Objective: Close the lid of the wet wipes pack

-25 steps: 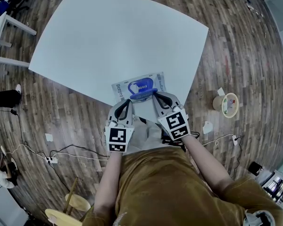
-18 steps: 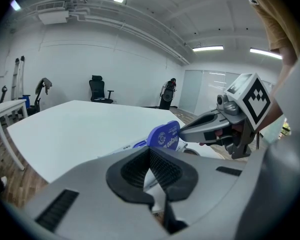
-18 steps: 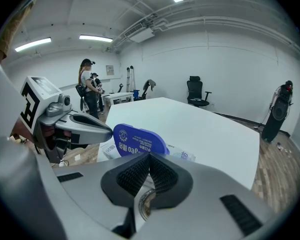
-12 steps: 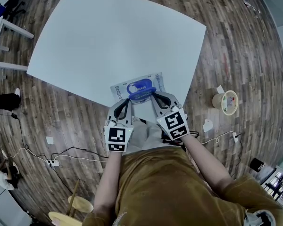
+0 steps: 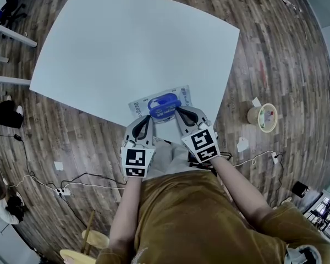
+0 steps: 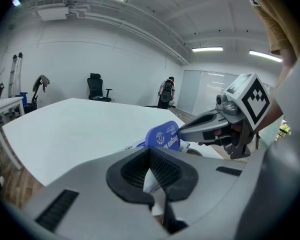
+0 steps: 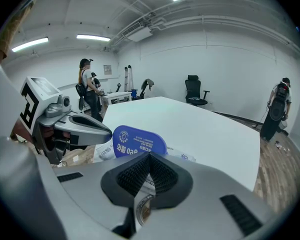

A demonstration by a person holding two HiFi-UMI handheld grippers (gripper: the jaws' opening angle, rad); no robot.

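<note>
The wet wipes pack (image 5: 159, 104) lies at the near edge of the white table (image 5: 126, 43). Its blue oval lid (image 5: 164, 101) stands raised, as the left gripper view (image 6: 163, 136) and the right gripper view (image 7: 138, 141) both show. My left gripper (image 5: 148, 120) is at the pack's near left edge, and in its own view (image 6: 152, 176) the jaws are shut on a white fold of the pack. My right gripper (image 5: 179, 113) is at the near right edge, next to the lid. Its own view (image 7: 145, 181) shows it shut on the pack's film.
A roll of tape (image 5: 267, 117) and scraps of paper lie on the wooden floor to the right. Cables (image 5: 71, 185) run across the floor at the left, and a stool (image 5: 91, 238) stands behind me. Another white desk (image 5: 0, 32) is at the far left. People (image 7: 86, 84) stand in the background.
The blue lid has swung further over the pack's opening and shows more of its face from above. Both grippers have stayed almost where they were at the pack's near edge.
</note>
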